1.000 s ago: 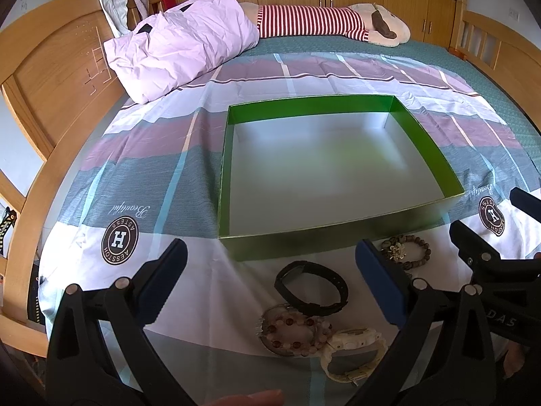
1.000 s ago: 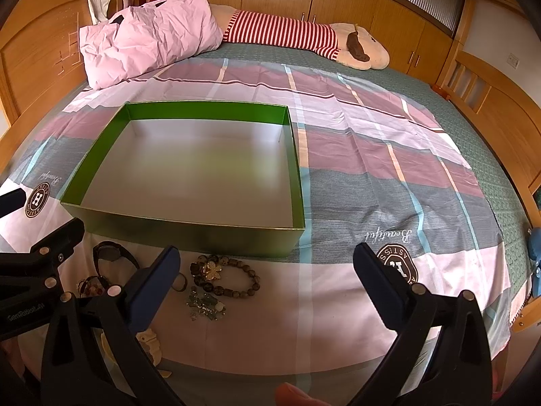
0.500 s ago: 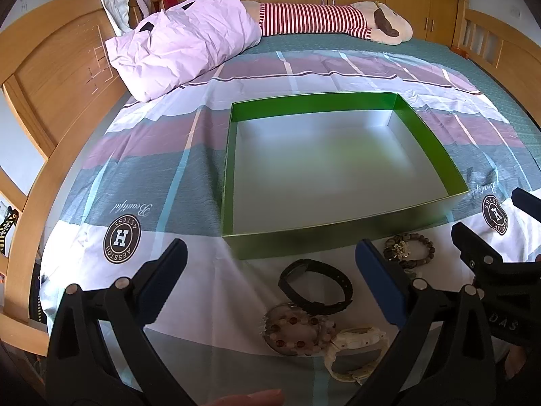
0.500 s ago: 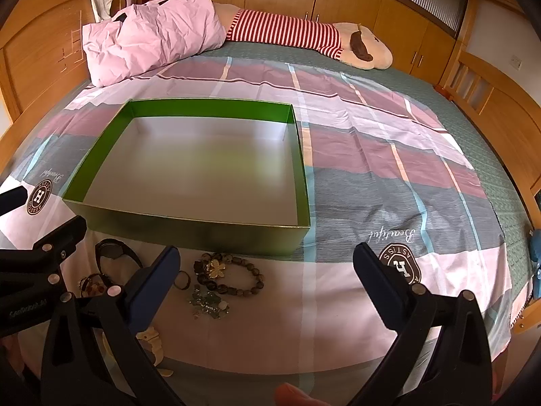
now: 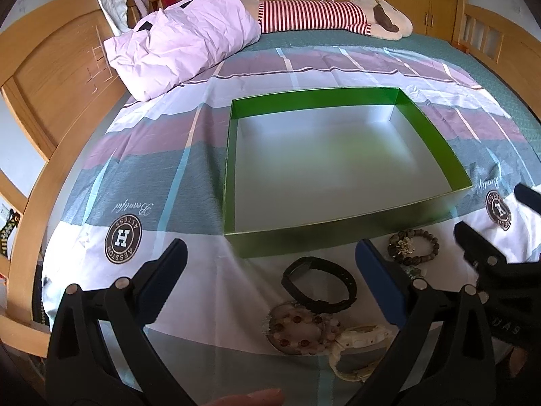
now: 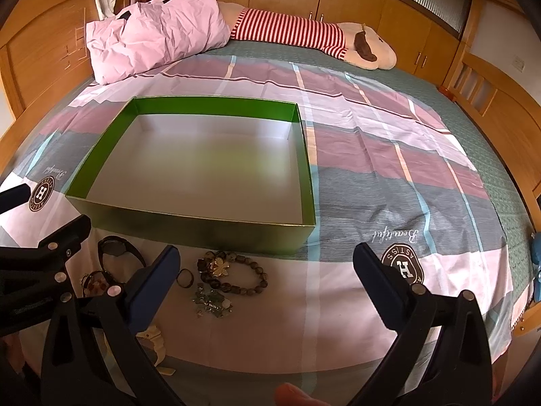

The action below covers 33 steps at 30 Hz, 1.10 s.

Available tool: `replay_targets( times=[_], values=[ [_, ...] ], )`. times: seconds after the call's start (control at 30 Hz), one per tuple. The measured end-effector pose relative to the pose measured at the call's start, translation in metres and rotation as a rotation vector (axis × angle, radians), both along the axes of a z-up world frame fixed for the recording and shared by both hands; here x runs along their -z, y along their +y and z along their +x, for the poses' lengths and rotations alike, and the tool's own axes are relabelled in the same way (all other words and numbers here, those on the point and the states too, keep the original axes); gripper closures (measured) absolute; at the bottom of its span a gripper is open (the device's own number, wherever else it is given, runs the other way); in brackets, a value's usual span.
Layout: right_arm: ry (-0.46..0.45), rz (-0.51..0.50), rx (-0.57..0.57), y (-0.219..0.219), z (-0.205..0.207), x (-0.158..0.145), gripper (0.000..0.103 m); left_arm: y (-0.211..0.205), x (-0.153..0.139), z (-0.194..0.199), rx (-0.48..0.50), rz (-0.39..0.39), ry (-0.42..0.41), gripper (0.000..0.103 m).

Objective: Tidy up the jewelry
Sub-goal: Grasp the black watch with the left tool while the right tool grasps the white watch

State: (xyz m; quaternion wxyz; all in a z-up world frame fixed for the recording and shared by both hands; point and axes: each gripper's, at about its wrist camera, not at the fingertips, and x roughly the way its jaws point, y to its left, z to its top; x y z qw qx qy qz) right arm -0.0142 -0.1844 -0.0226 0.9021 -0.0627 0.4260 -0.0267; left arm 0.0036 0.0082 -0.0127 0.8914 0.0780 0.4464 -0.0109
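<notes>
Several pieces of jewelry lie on the bed near its foot edge: a black band (image 5: 319,284), a pale beaded bracelet (image 5: 301,328), a cream watch (image 5: 361,345) and a dark beaded bracelet (image 6: 233,272). Just beyond sits a green box (image 5: 338,238). Left tool (image 5: 270,284) and right tool (image 6: 267,282) hover released, holding nothing.

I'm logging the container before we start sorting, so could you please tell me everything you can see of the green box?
The shallow rectangular green cardboard box lies open-topped and level on the striped bedsheet, with low glossy green walls and a pale silvery-white floor. Nothing is inside it. The jewelry lies on the sheet just outside its near wall, the black wristband closest to that wall. Neither gripper touches it.
</notes>
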Motion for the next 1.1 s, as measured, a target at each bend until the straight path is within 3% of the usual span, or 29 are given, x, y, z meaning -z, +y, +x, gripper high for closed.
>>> replay_targets(
  times=[0.07,0.2,0.27,0.33,0.4,0.53,0.63,0.67,0.73,0.77,0.8,0.93,1.1],
  values=[
    [0.004,-0.004,0.015,-0.008,0.004,0.001,0.001,0.007,0.000,0.005,-0.010,-0.012,0.017,0.002],
    [0.117,0.148,0.010,-0.029,0.011,0.013,0.002,0.035,0.002,0.015,-0.039,-0.119,0.100,0.002],
    [0.183,0.175,-0.047,-0.022,0.010,0.024,0.017,0.047,0.007,0.018,-0.040,-0.164,0.148,0.004],
    [0.247,0.189,-0.132,-0.005,0.005,0.035,0.040,0.053,0.013,0.019,-0.040,-0.174,0.178,0.010],
    [0.321,0.225,-0.234,0.014,-0.001,0.044,0.048,0.053,0.018,0.018,-0.044,-0.162,0.188,0.013],
    [0.433,0.236,-0.423,0.050,-0.020,0.054,0.049,0.044,0.027,0.016,-0.005,-0.141,0.211,0.018],
    [0.452,0.183,-0.465,0.066,-0.030,0.060,0.051,0.037,0.033,0.015,0.025,-0.144,0.232,0.018],
    [0.463,0.179,-0.464,0.068,-0.031,0.065,0.057,0.035,0.035,0.016,0.037,-0.149,0.242,0.018],
    [0.492,0.173,-0.451,0.071,-0.031,0.074,0.087,0.030,0.042,0.017,0.056,-0.161,0.269,0.018],
    [0.503,0.170,-0.442,0.073,-0.032,0.078,0.092,0.029,0.044,0.017,0.058,-0.162,0.277,0.018],
    [0.495,0.152,-0.430,0.074,-0.033,0.079,0.097,0.027,0.047,0.018,0.060,-0.161,0.284,0.018],
    [0.380,0.130,-0.346,0.062,-0.033,0.062,0.098,0.023,0.059,0.022,0.060,-0.159,0.314,0.027],
    [0.290,0.241,-0.195,0.029,-0.028,0.045,0.097,0.022,0.076,0.027,0.054,-0.157,0.359,0.056]
  ],
)
